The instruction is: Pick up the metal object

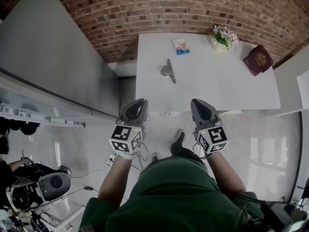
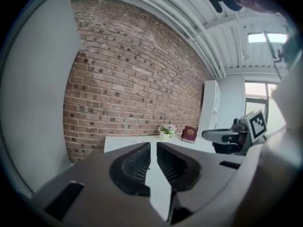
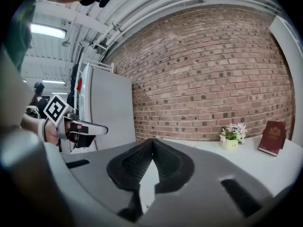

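1. Holding my left gripper [image 1: 138, 102] near the white table's [image 1: 217, 88] front edge, jaws a narrow slit apart, nothing between.
2. My right gripper [image 1: 199, 102] is alongside, jaw tips touching (empty too).
3. The metal object [image 1: 169, 70] lies on the table's left half, well apart from both.

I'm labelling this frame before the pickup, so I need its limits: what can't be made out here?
- Metal object: head view, too small to tell what kind of part it is.
- Small card: head view, print too small to read.
- Red book: head view, cover emblem too small.
- Floor machine: head view, cut off by left edge.
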### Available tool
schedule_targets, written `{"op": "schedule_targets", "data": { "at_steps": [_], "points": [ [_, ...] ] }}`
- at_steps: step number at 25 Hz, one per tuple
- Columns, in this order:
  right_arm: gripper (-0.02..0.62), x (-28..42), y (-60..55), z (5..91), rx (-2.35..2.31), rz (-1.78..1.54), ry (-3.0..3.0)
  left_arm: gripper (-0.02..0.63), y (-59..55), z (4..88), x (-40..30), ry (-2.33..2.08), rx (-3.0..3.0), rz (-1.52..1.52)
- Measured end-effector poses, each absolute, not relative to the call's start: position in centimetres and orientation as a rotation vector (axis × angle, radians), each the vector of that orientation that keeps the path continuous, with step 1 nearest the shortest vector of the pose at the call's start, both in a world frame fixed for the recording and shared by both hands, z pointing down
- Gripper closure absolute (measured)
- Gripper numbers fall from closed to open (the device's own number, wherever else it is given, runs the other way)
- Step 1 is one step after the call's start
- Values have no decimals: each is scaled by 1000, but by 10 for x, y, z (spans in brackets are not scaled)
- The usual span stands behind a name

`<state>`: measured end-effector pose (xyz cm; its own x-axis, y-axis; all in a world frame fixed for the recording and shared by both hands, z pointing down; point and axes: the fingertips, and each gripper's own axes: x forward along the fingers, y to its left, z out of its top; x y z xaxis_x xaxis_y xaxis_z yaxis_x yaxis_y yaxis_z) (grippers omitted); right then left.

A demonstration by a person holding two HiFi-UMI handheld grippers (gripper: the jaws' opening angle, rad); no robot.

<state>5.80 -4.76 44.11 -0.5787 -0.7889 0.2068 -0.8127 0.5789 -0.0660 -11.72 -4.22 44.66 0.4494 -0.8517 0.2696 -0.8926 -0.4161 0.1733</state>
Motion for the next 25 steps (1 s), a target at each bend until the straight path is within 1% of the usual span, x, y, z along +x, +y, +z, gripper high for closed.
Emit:
{"op": "schedule_targets", "data": {
  "at_steps": [7,16,25],
  "points": [
    [592,84,-112,454,1270,292,-2680,569,-106,473,-97,-1489,2268,185],
    [592,106,-165,461,1207,347,-2707,569,-170,505,-86,-1502,2139,213],
    [592,109,-189,478,1281,401,-2645,569,-220,571,-82,-1310,2022,215]
  ]
}}
